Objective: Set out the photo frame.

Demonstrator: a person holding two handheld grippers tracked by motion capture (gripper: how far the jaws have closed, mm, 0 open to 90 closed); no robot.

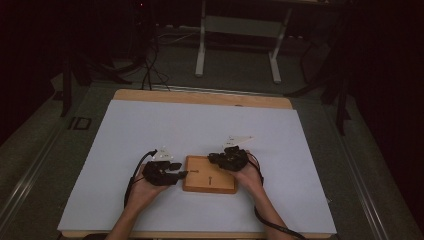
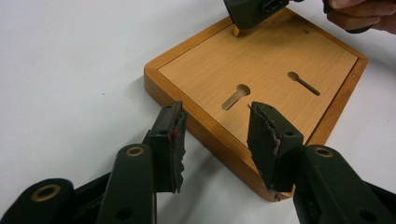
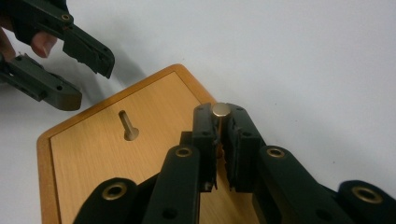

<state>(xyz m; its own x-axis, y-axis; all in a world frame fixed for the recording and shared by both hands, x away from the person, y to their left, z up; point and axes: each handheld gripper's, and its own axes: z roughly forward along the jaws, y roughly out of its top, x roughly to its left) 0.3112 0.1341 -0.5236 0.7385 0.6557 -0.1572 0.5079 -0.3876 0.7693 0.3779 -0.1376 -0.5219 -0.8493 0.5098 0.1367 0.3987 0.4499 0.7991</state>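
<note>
A flat wooden board [image 1: 210, 175] lies on the white sheet near the table's front. Two keyhole slots [image 2: 236, 96] [image 2: 302, 82] are cut into its top. My right gripper [image 3: 221, 122] is shut on a small brass peg [image 3: 221, 109], held upright over the board's far corner; the peg's lower end [image 2: 236, 31] touches or nearly touches the wood. My left gripper [image 2: 217, 116] stands open at the board's left edge [image 1: 181, 174], with nothing between its jaws. In the right gripper view the left gripper [image 3: 88, 81] appears open beyond one slot [image 3: 127, 126].
A white sheet [image 1: 150, 130] covers most of the wooden table [image 1: 200, 96]. Behind the table stands a white frame with two legs [image 1: 201, 50], and cables [image 1: 150, 70] lie on the dark floor. Both hands rest on the sheet beside the board.
</note>
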